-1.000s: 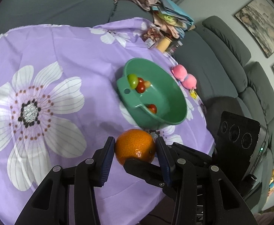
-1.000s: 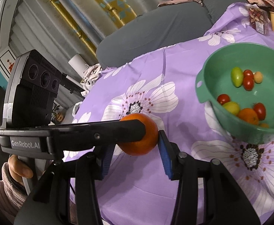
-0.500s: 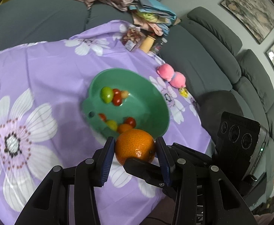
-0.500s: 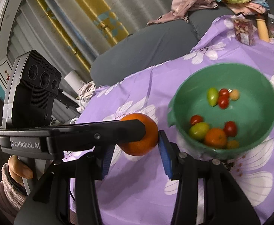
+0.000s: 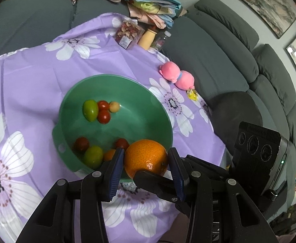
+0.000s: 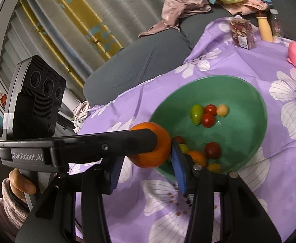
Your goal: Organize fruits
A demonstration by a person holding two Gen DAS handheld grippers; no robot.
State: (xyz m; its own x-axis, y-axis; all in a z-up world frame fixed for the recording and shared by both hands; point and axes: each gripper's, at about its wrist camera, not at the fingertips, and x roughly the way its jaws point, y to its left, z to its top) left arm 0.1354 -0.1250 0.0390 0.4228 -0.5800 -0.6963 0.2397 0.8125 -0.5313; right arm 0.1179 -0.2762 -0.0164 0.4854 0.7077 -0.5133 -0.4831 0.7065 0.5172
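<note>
Both grippers clamp one orange point(image 5: 146, 158) between them, crossed at right angles. My left gripper point(image 5: 147, 162) is shut on it, and so is my right gripper point(image 6: 148, 158). The orange point(image 6: 154, 151) hangs over the near rim of a green bowl point(image 5: 162, 111) on the purple flowered cloth. The bowl point(image 6: 249, 121) holds several small red, green and yellow fruits and a small orange one. In the right wrist view the left gripper's black finger point(image 6: 107, 145) crosses in front of the orange.
A pink plush toy point(image 5: 177, 76), a snack packet point(image 5: 128, 33) and a yellow bottle point(image 5: 148, 38) lie at the cloth's far edge. A grey sofa point(image 5: 218, 56) with piled clothes surrounds the cloth. The cloth's edge drops off to the right.
Both grippers have carried the orange together from over the cloth to the bowl's near rim. The grip on the orange has not changed.
</note>
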